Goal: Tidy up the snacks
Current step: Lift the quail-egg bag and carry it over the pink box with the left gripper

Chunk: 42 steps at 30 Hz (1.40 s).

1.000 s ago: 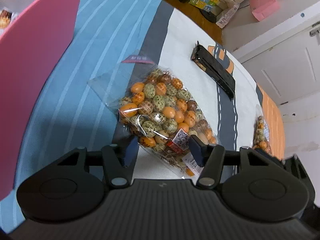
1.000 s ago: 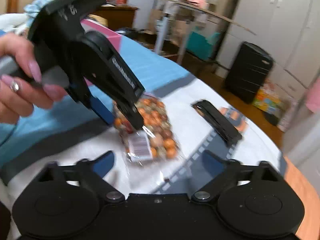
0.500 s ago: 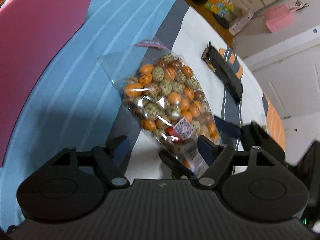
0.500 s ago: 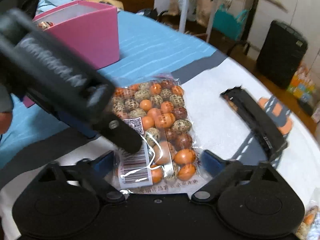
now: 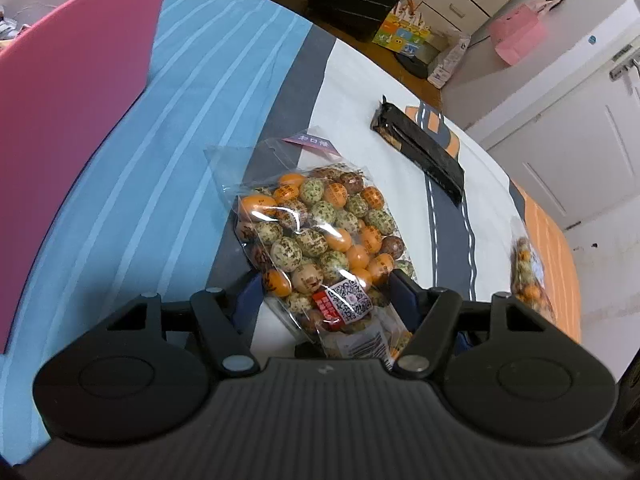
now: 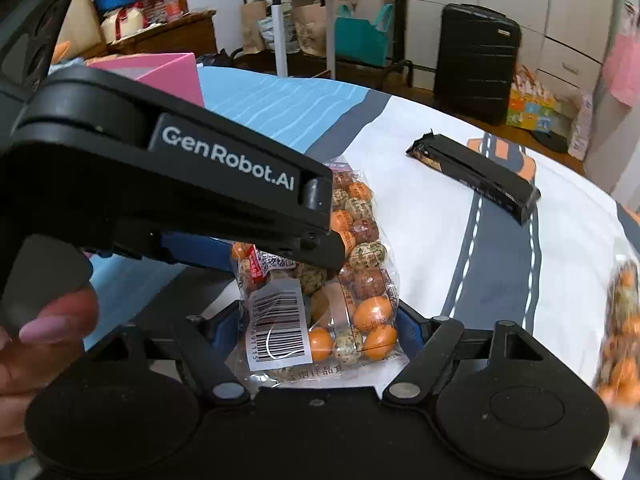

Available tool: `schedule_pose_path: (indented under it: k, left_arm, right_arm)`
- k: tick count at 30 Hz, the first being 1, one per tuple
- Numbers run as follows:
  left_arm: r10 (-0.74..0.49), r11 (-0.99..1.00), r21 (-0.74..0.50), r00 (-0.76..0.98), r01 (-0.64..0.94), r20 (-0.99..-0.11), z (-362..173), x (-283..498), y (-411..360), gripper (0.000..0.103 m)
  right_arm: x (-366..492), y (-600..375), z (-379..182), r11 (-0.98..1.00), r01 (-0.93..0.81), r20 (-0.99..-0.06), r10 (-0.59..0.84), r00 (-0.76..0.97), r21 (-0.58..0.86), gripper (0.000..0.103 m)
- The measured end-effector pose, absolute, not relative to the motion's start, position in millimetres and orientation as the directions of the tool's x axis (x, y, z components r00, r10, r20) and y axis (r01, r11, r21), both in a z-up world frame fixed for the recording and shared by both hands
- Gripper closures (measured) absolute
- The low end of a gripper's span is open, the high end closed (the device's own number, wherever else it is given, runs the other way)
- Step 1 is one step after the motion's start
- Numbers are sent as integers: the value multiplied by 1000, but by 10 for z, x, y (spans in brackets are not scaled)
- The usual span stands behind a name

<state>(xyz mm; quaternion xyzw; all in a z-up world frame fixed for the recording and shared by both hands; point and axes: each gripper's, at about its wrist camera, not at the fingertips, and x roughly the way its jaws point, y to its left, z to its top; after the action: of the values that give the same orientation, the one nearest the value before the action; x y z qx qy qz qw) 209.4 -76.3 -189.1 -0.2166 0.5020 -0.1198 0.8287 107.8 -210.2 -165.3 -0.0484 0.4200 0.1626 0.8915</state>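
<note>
Left wrist view: clear plastic bag of orange and speckled candy eggs lies on striped road-print tablecloth, near end between left gripper jaws; jaws just been closing, blue pads at bag's sides, can't tell if pressing. QR sticker visible. Only here: pink box wall, second candy bag at right.

Right wrist view: right gripper jaws also closing around bag's barcode end, grip unclear. Left gripper reads "GenRobot.AI". Black snack bar wrapper well apart.
</note>
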Motion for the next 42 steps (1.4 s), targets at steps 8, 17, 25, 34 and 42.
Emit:
schedule_pose_path:
  k: [8, 17, 25, 34, 42]
  left_arm:
    - [-394, 906, -421, 439, 39, -807, -1663, 1889, -763, 36]
    - [-392, 910, -411, 432, 52, -812, -1186, 1556, -596, 36]
    - [-414, 899, -431, 465, 77, -782, -706, 1266, -315, 37]
    - [-382, 909, -406, 582, 96, -718, -208, 1128, 119, 37]
    - [-241, 927, -371, 679, -50, -693, -21, 1319, 834, 37]
  right_arm:
    - [845, -2026, -1556, 960, -253, -766, 254, 590, 123, 23]
    - [574, -1933, -1188, 954, -263, -746, 278, 606, 142, 23]
    - [360, -1768, -779, 944, -315, -712, 287, 641, 96, 23]
    - [428, -1458, -413, 906, -420, -631, 354, 691, 48, 23]
    - [966, -752, -286, 813, -581, -594, 483, 643, 31, 23]
